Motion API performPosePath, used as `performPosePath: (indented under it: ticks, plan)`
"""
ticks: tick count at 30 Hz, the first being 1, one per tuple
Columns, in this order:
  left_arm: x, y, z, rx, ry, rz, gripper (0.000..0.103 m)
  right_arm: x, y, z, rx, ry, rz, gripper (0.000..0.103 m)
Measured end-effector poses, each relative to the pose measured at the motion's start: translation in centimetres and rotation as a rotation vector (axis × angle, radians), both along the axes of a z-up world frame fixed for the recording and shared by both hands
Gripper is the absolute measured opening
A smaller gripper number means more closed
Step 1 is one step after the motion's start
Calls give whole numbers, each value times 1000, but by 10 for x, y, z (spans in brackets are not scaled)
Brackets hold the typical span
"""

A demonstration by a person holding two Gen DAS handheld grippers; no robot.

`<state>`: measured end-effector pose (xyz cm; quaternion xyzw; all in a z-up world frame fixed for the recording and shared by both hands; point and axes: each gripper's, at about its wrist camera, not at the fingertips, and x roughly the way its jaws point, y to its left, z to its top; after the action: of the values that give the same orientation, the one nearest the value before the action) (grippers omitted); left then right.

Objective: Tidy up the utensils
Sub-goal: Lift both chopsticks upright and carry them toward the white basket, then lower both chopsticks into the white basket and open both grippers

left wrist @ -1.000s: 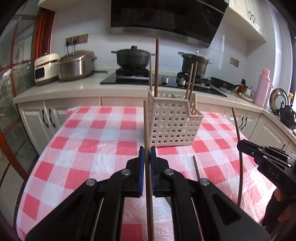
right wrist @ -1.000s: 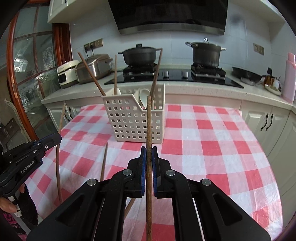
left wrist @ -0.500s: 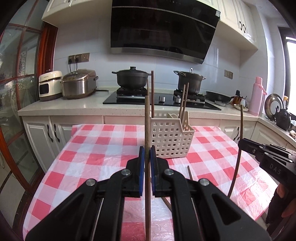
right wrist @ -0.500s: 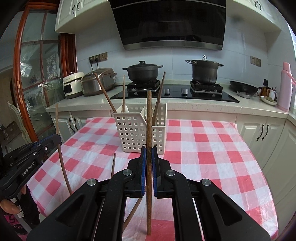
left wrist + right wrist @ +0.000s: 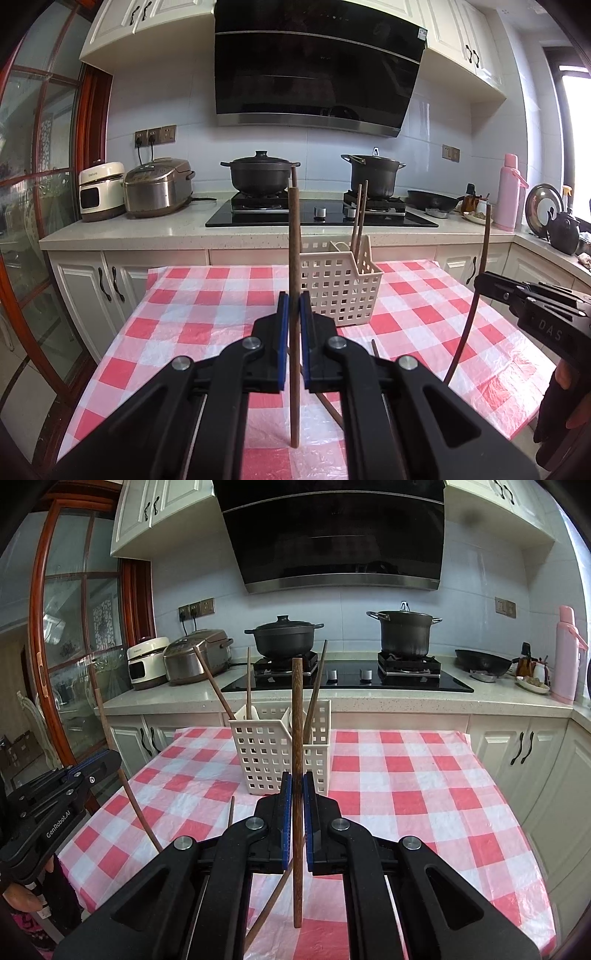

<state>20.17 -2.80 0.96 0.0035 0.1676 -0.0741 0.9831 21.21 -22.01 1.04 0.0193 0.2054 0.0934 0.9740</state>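
Observation:
My left gripper [image 5: 294,314] is shut on a brown chopstick [image 5: 294,243] that stands upright, its lower end just above the checked cloth. My right gripper [image 5: 297,794] is shut on a darker chopstick [image 5: 297,716], also upright. A white perforated basket [image 5: 341,291] [image 5: 273,753] stands on the table beyond both, with three chopsticks [image 5: 248,679] leaning inside. Each view shows the other gripper at its edge: right gripper [image 5: 484,282], left gripper [image 5: 109,762]. Two loose chopsticks [image 5: 231,812] lie on the cloth in front of the basket.
The table [image 5: 424,794] wears a red-and-white checked plastic cloth. Behind it runs a counter with a stove, two black pots [image 5: 260,177], a rice cooker [image 5: 157,192] and a pink flask [image 5: 567,653]. A glass door [image 5: 70,646] stands at the left.
Both grippers rose with their chopsticks and pulled back a little from the basket. The chopsticks' lower ends have come into view, off the cloth. Both grips stay shut.

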Motion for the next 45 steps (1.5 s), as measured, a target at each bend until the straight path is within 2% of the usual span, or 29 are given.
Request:
performPosePath:
  ticks: [20, 29, 45]
  plan:
    - [5, 0, 3, 8, -15, -1, 6, 4, 1, 2, 6, -17, -5, 6]
    - [20, -1, 21, 0, -31, -23, 6, 20, -2, 8, 6, -22, -7, 6]
    - [69, -19, 70, -50, -55, -92, 6, 67, -7, 41, -3, -69, 16, 6]
